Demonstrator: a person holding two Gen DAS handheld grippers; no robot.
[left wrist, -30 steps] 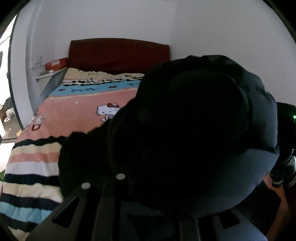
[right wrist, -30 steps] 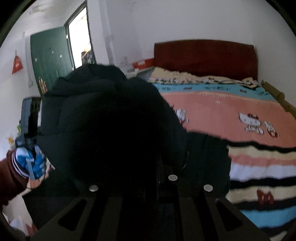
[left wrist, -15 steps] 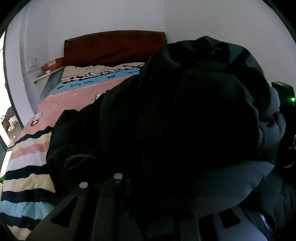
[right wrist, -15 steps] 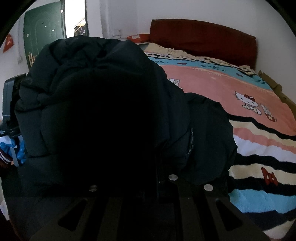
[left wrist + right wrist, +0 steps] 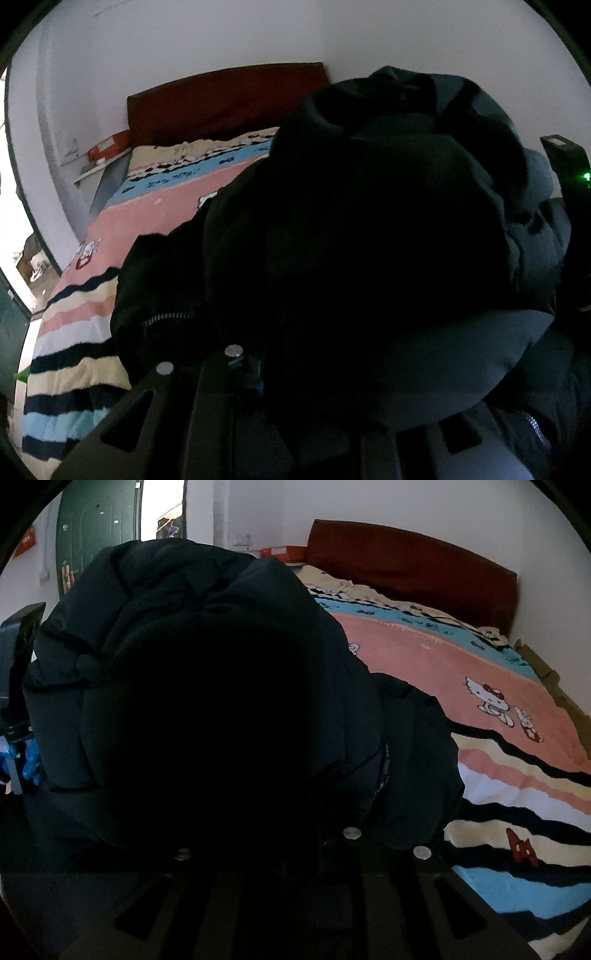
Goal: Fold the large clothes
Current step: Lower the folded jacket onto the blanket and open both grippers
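A big dark navy puffer jacket (image 5: 369, 240) fills most of the left wrist view and bulges over my left gripper (image 5: 295, 387), whose fingertips are buried in its folds. The same jacket (image 5: 207, 709) fills the right wrist view and covers my right gripper (image 5: 280, 856). Both grippers appear shut on the jacket fabric, with the jaws hidden. A zipper (image 5: 166, 317) shows on the jacket's lower edge over the bed. The other gripper's body (image 5: 569, 166) shows at the right edge of the left wrist view.
The bed (image 5: 498, 709) has a striped pink, blue and cream cartoon-cat blanket and a dark red headboard (image 5: 413, 572). A green door (image 5: 96, 528) and bright doorway stand at the left. A red box (image 5: 109, 146) sits on a shelf by the wall.
The jacket bundle has moved forward over the bed and now hides more of the blanket. Both views have tilted and shifted with the grippers.
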